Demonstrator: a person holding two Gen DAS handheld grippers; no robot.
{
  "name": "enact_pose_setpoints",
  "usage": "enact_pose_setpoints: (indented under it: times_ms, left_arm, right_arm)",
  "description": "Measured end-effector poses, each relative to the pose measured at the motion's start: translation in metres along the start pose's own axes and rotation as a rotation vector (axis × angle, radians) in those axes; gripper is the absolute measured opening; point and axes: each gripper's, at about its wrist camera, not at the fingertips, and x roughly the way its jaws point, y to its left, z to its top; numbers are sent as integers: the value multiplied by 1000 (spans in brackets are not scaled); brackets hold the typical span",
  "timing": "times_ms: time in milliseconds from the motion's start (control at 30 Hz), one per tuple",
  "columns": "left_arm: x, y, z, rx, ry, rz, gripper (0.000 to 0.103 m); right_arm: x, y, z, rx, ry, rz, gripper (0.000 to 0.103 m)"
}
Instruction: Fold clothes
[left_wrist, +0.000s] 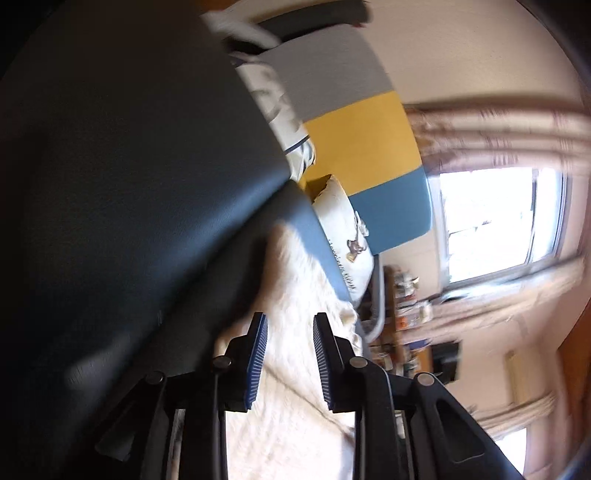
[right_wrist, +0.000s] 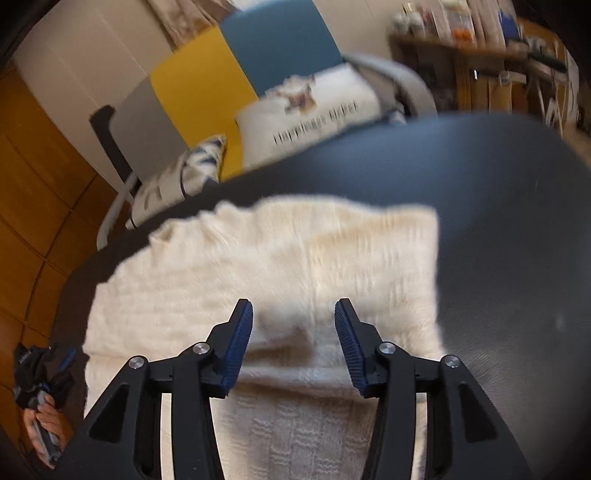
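The only writing I can see is a line of dark lettering on the white pillow, at about twelve o'clock from my right gripper, under a small brownish picture. Blur smears it; the first word may be "Happiness", the second I cannot read. In my left view the same pillow shows lettering too small to read.

A cream knitted garment lay flat on the dark grey leather-like surface, toward its left part, with a folded layer at its near end. The right tongs hung over that near fold, jaws apart with nothing between them. At the far edge of the surface lay a white printed cushion, and left of it a white patterned cushion. Behind them stood a grey, yellow and blue panelled board. A cluttered wooden shelf unit stood far right.
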Motion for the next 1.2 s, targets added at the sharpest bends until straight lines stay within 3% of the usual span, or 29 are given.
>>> enact_pose_setpoints:
  times_ms: [67,200,467,500,533,633,700,767,867,967,1067,1133,1200]
  left_arm:
    - [21,-9,22,71,73,48,28]
    - [66,-8,51,89,218,81,32]
    - [107,-13,56,122,335,79,33]
    - [107,-15,51,156,335,85,27]
    - [106,-18,47,191,334,92,12]
    - [86,-30,33,321,232,109,9]
    - [81,-35,26,421,165,204,9]
    - [90,-32,19,482,153,293,9]
    - [84,-27,30,366,169,220,14]
    - [57,-32,45,286,87,175,15]
    - [42,-45,52,281,76,9,18]
    - [53,-57,47,314,133,-30,18]
    - [73,-67,32,385,206,-8,19]
  right_arm:
    - [-2,19,8,-58,-3,40,58]
    - [24,72,13,-200,59,124,62]
    - [70,129,-3,-311,133,183,62]
    - [76,132,-4,-316,140,176,62]
    - [81,135,-6,-321,147,169,62]
    - [90,140,-12,-334,163,127,62]
    - [100,139,-23,-348,190,104,62]
    - [110,138,-34,-375,200,84,62]
    - [106,137,-38,-384,158,90,64]
    - [103,133,-30,-334,182,117,64]
    - [91,136,-19,-317,165,160,64]
    - [89,144,-14,-335,158,162,64]
    - [93,146,-11,-326,167,164,64]
